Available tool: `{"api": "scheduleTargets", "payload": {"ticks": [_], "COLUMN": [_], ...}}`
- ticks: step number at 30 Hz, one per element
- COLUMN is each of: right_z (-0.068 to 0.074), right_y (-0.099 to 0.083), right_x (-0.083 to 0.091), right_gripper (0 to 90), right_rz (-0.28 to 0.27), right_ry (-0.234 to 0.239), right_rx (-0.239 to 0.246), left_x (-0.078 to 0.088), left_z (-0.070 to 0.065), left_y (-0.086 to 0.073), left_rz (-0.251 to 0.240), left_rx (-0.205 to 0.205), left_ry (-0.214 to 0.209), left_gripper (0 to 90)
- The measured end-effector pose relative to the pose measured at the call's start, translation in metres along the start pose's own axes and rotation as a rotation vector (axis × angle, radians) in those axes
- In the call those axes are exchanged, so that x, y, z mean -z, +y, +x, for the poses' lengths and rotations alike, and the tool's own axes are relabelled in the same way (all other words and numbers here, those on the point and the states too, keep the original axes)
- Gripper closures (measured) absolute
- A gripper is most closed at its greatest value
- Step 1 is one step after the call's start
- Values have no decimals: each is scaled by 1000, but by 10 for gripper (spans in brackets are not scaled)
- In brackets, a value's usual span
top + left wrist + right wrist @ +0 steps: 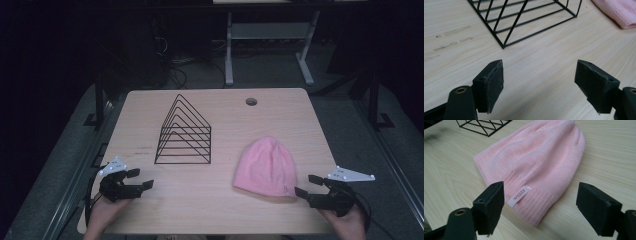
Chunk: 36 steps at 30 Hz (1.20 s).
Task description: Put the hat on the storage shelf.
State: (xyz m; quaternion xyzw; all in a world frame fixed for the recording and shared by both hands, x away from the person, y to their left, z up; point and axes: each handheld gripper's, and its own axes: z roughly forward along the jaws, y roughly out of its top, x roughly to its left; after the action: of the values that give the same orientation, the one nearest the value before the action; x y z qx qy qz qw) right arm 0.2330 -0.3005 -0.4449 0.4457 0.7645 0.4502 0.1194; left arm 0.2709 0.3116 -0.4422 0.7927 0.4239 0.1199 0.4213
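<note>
The black wire triangular rack (183, 132) stands empty mid-frame on the pale wooden table (215, 205); the pink knitted beanie (266, 167) lies right of it. Left gripper (140, 179) and right gripper (308, 185) are both spread, pinching nothing.

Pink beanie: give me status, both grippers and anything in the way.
Left gripper open, empty, near table edge. Right gripper open, fingers just short of the pink beanie, not touching. Beanie flat on table. Wire rack stands apart; path clear.

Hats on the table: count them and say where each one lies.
1. The pink hat lies flat on the table, right of the wire rack and just ahead of the right gripper, whose open jaws point at its ribbed brim. Nothing seems hidden.
</note>
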Motion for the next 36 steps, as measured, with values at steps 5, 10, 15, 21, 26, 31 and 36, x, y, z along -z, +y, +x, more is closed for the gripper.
{"api": "scheduleTargets", "payload": {"ticks": [5,10,15,21,26,31,36], "right_z": [0,-1,-9,-10,-10,-11,-14], "right_y": [5,11,22,32,44,56,68], "right_x": [-2,-1,1,-5,-10,-21,-31], "right_gripper": [211,199,173,165,162,162,168], "right_rz": [7,5,6,9,34,58,101], "right_ry": [7,16,28,46,57,74,91], "right_rx": [26,14,6,-1,22,30,53], "left_x": [-5,-6,-6,-3,-3,-4,-2], "left_z": [0,-2,-3,-2,-3,-5,-4], "left_y": [0,-1,-2,-2,-3,-1,-2], "left_rz": [21,25,40,30,31,26,26], "left_rx": [-9,-13,-29,-36,-41,-38,-41], "left_ry": [3,5,9,18,22,22,32], "left_gripper": [227,227,226,224,223,224,224]}}
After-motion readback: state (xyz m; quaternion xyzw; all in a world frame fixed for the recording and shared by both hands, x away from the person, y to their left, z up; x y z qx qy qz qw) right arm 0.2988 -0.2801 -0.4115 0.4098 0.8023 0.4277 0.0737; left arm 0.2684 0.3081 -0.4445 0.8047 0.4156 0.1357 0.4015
